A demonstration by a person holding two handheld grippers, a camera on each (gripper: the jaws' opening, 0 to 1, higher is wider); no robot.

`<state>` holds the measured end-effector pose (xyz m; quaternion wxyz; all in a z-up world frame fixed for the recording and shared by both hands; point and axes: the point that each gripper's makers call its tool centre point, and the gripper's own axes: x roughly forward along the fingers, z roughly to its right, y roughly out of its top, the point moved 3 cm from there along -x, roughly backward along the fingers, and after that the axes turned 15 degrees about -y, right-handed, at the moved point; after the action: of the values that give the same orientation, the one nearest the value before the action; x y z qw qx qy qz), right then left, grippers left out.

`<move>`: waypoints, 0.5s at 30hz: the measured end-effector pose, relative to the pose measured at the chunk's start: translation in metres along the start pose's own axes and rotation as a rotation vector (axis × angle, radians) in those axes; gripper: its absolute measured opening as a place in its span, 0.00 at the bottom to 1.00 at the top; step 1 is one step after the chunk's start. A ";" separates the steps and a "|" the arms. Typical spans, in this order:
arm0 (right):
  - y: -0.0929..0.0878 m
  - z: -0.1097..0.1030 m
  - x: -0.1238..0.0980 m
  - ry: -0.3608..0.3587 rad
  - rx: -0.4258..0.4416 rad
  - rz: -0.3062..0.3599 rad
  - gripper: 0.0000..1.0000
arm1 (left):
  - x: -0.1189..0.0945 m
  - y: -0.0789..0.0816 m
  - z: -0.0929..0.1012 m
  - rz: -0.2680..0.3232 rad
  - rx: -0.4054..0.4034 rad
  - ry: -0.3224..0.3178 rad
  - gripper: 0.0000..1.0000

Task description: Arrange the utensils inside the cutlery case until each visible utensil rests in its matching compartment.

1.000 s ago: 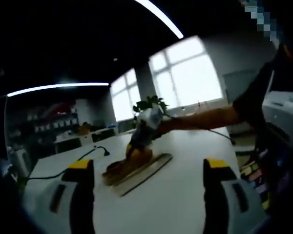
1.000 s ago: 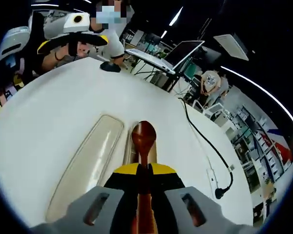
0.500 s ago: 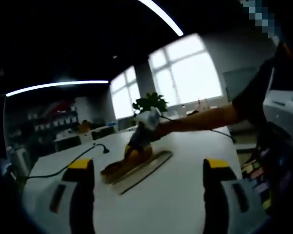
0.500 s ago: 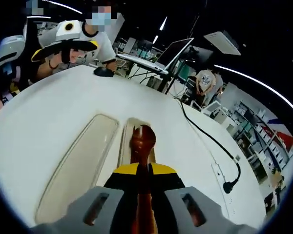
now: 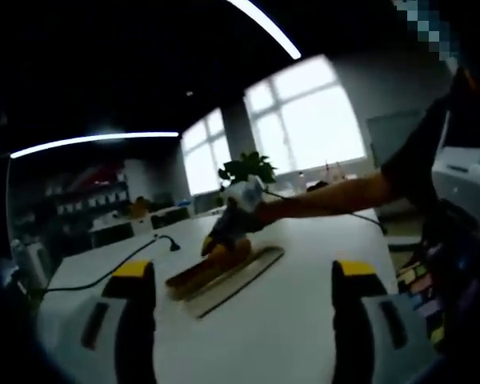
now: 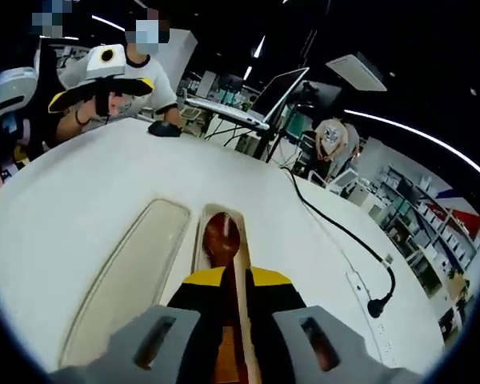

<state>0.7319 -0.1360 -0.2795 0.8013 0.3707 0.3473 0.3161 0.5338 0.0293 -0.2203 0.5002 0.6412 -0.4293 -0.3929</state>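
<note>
Between the right gripper [image 6: 234, 320] jaws, closed on its handle, the wooden spoon [image 6: 222, 240] has its bowl low in the case's narrow compartment [image 6: 242, 268]; the lid [image 6: 128, 276] lies just beside. Risk, judged: letting go while the handle is lifted could tip the spoon across the compartment wall. Left gripper [image 5: 238, 308] hangs wide open, holding nothing, well apart near the table [image 6: 80, 184] edge. A cable [image 6: 344, 236] runs on the far side; bare tabletop surrounds the case.
</note>
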 end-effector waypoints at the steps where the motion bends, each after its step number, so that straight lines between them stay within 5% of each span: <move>1: 0.002 0.001 -0.001 -0.006 0.015 0.008 0.08 | 0.000 0.000 0.000 0.001 -0.002 0.000 0.97; 9: 0.025 0.019 -0.025 -0.099 0.250 0.125 0.14 | 0.001 -0.003 -0.003 0.001 -0.031 0.002 0.97; 15: 0.043 0.027 -0.046 -0.173 0.336 0.208 0.17 | 0.003 -0.007 -0.004 -0.004 -0.054 0.001 0.97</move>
<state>0.7168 -0.1584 -0.2167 0.7182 0.5585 0.2850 0.3018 0.5399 0.0289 -0.2262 0.5169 0.6286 -0.4166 -0.4051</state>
